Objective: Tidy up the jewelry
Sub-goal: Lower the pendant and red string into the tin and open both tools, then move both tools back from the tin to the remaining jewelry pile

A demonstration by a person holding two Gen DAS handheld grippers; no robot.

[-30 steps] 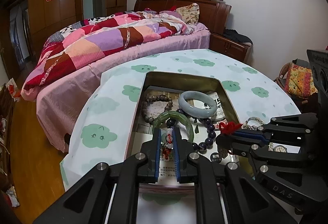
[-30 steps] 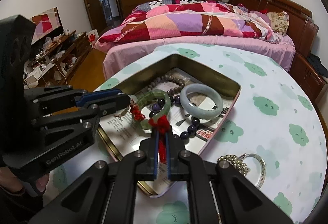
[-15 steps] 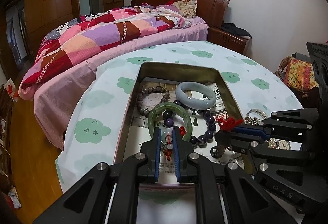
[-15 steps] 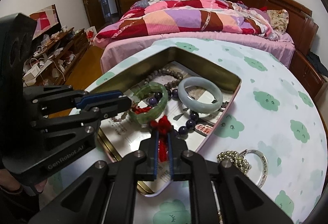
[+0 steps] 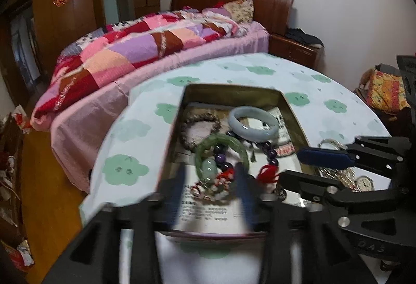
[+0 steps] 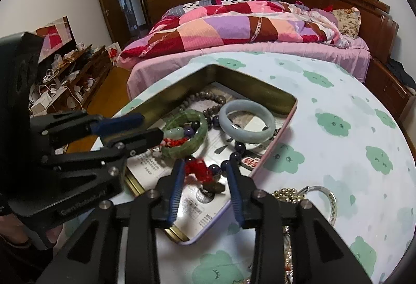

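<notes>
An open metal tin (image 5: 234, 87) (image 6: 260, 84) on the cloud-print table holds a green bangle (image 5: 221, 139) (image 6: 187, 115), a pale jade bangle (image 5: 252, 134) (image 6: 247, 136), brown beads (image 5: 187, 123) and purple beads (image 5: 270, 152). A red beaded string with a jade pendant (image 5: 209, 167) (image 6: 174, 133) and a red tassel (image 5: 267, 171) (image 6: 197, 168) lies in the tin's near end. My left gripper (image 5: 212, 187) (image 6: 145, 128) is opening, blurred; the pendant end lies loose between its jaws. My right gripper (image 6: 205, 180) (image 5: 299, 167) is opening too, and the tassel sits between its pads untouched.
Outside the tin, at its right, lie a silver bangle (image 6: 330, 200), a chain of gold beads (image 6: 288, 193) and a small watch (image 5: 364, 182). A bed with a patchwork quilt (image 5: 156, 45) stands just beyond the round table (image 5: 299, 71). A cluttered low cabinet (image 6: 65, 76) is at the left.
Both grippers were shut on the red string, left on the pendant end, right on the tassel. Both now stand apart and the string lies in the tin. Neither hand has shifted.
</notes>
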